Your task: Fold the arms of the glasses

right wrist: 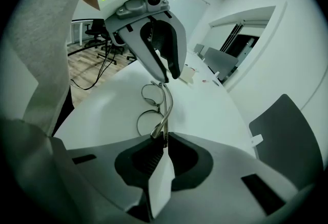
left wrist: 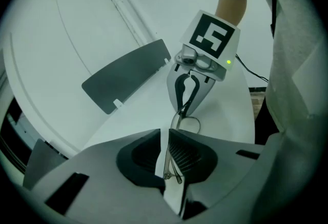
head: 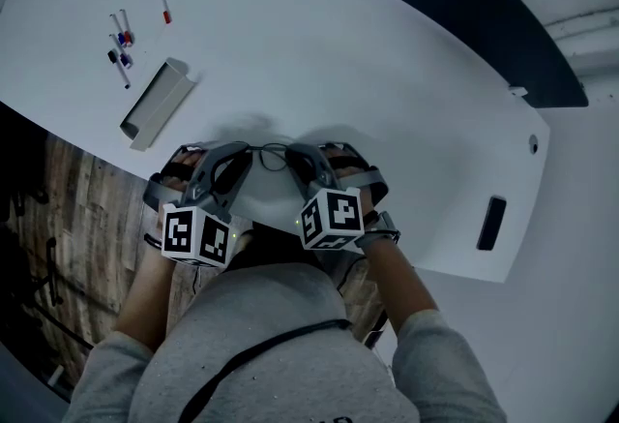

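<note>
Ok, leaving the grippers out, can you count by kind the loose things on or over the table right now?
glasses: 1
tray: 1
pens: 4 as best I can make out at this size, 3 bunched together and 1 lying apart
Total: 6

Desk [head: 387, 102] from above, glasses [head: 274, 156] at its near edge.
The glasses are between two grippers, with the left gripper [head: 244, 156] on their left and the right gripper [head: 296, 158] on their right. Behind these and to the left, a tray [head: 160, 102] lies by the desk's left edge. Beyond the tray, toward the far left corner, lie markers [head: 121, 44], one set apart nearer the far edge.
</note>
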The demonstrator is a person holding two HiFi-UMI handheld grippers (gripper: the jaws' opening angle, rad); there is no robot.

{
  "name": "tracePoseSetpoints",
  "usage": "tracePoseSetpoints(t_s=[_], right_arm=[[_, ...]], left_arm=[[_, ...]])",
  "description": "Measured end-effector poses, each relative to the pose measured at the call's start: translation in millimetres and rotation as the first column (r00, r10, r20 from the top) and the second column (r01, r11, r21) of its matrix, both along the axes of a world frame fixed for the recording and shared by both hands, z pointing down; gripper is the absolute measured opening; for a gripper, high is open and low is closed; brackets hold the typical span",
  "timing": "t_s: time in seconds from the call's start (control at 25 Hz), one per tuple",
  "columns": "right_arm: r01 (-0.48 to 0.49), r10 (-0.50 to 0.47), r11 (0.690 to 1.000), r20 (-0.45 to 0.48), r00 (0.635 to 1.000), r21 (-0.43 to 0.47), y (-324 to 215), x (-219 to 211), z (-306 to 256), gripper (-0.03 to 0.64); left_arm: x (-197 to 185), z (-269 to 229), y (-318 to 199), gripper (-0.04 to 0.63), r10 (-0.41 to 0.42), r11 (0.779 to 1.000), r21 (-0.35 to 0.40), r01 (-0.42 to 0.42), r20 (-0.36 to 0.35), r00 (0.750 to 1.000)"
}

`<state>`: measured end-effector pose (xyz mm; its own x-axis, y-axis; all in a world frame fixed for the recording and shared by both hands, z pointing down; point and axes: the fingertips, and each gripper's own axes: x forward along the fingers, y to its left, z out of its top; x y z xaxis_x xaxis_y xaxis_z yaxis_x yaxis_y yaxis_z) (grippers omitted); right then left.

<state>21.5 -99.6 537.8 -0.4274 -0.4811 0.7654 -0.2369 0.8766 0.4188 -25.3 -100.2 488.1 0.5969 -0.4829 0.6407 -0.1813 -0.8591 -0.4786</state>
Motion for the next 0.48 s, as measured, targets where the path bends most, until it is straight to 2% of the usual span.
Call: tracePoseSetpoints(t_s=[0.04, 0.48], right_arm=[[0.003, -0.003, 1.000, -0.002, 1.000, 0.001, 0, 0, 0, 0.041], [-0.001, 0.001, 1.000, 0.005, 1.000, 0.008, -4, 1, 1, 0.041]], left_arm=[[3, -1, -1, 0.041, -0.014, 1.000, 0.003, 0.014, -0.013, 1.000], [17, 10, -9, 0.015, -0.043, 0.999, 0.008, 0.043, 0.003, 0.999]])
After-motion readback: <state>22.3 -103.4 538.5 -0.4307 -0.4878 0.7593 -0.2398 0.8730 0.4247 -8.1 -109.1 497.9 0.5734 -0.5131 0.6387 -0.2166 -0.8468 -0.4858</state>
